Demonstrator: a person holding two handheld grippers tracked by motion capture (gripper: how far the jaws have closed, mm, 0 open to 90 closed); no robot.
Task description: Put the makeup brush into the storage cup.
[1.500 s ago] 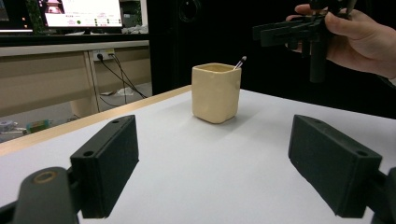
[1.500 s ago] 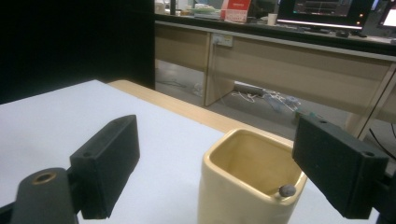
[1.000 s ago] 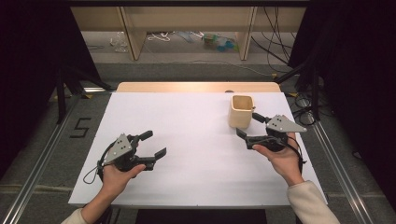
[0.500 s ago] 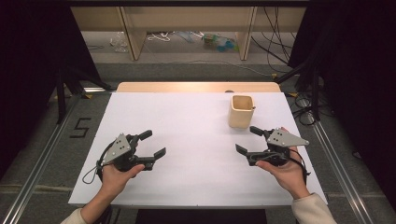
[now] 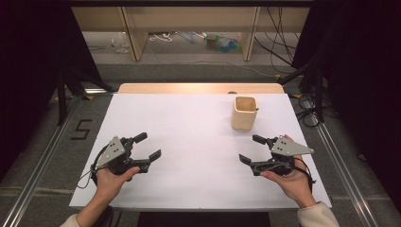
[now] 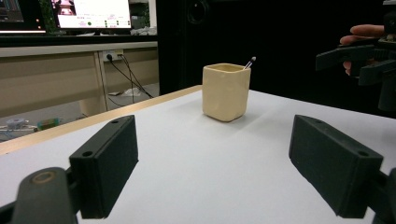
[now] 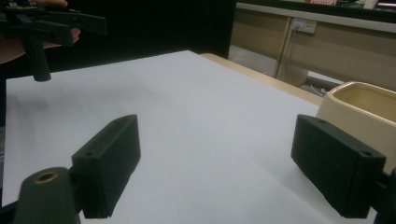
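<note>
A cream square cup (image 5: 245, 112) stands upright on the white table (image 5: 189, 137) at the right rear; a thin stick pokes over its rim (image 6: 251, 61). My left gripper (image 5: 146, 147) rests at the front left, open and empty. At the front right, below the cup and apart from it, my right gripper (image 5: 252, 148) is open with nothing between its jaws. In the left gripper view the cup (image 6: 225, 91) stands ahead between the jaws, with the right gripper (image 6: 359, 60) far right. In the right gripper view the cup (image 7: 359, 109) sits at the right edge.
A wooden strip (image 5: 201, 88) borders the table's far edge. Metal rails (image 5: 340, 161) run along both sides. Cables (image 5: 307, 111) lie on the floor to the right, and a shelf with clutter (image 5: 189, 33) stands beyond the table.
My right gripper has drawn back from beside the cup toward the table's front right. The left gripper has stayed in place.
</note>
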